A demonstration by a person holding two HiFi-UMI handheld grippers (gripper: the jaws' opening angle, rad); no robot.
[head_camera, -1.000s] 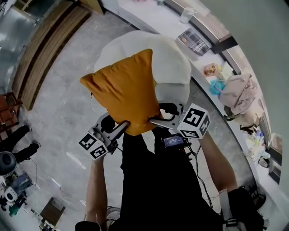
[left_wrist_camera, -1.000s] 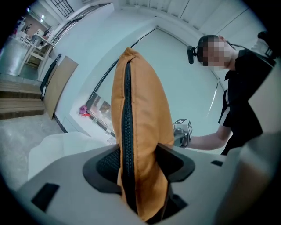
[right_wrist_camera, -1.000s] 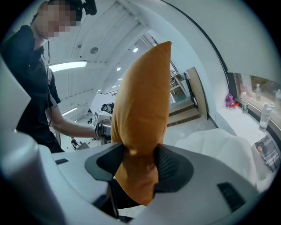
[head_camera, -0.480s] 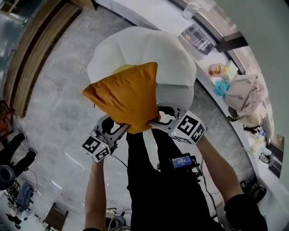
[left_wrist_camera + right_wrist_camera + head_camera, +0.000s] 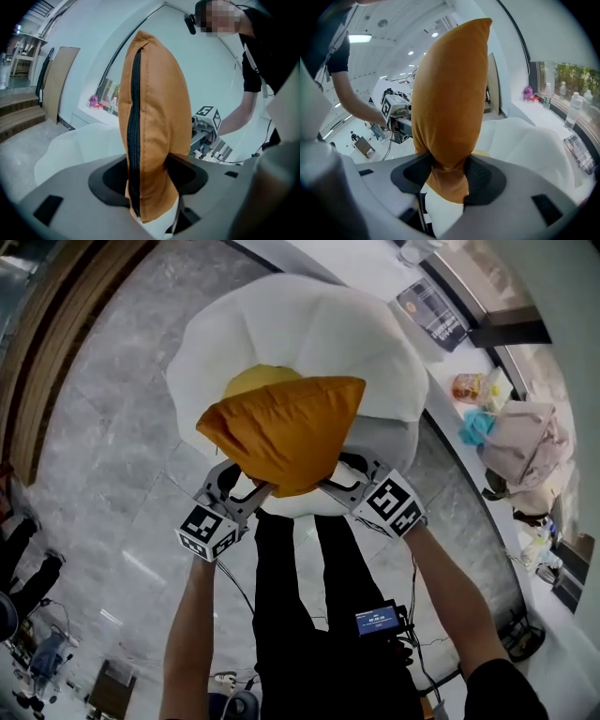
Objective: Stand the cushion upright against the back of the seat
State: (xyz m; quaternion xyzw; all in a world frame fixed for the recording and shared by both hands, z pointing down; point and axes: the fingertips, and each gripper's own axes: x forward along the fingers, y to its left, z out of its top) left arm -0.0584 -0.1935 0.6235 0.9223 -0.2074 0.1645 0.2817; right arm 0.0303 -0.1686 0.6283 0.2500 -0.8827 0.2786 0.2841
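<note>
- Orange zipped fabric cushion (image 5: 286,427) hangs over the big white padded round seat (image 5: 309,324), which fills the far middle of the grey stone floor (image 5: 122,456). I cannot tell whether the two touch.
- Reaching away from the person, the cushion has its narrow near edge at the grippers and its broad end far, towards the seat back.
- Jaws clamped on fabric beside the zip, the left gripper (image 5: 248,486) pinches the near left corner. The right gripper (image 5: 330,482) grips the near right corner likewise.
- Risk: only bunched corner fabric sits between the jaws, so a tug could pull it free. If let go short of the seat back, the soft cushion would likely flop flat.
</note>
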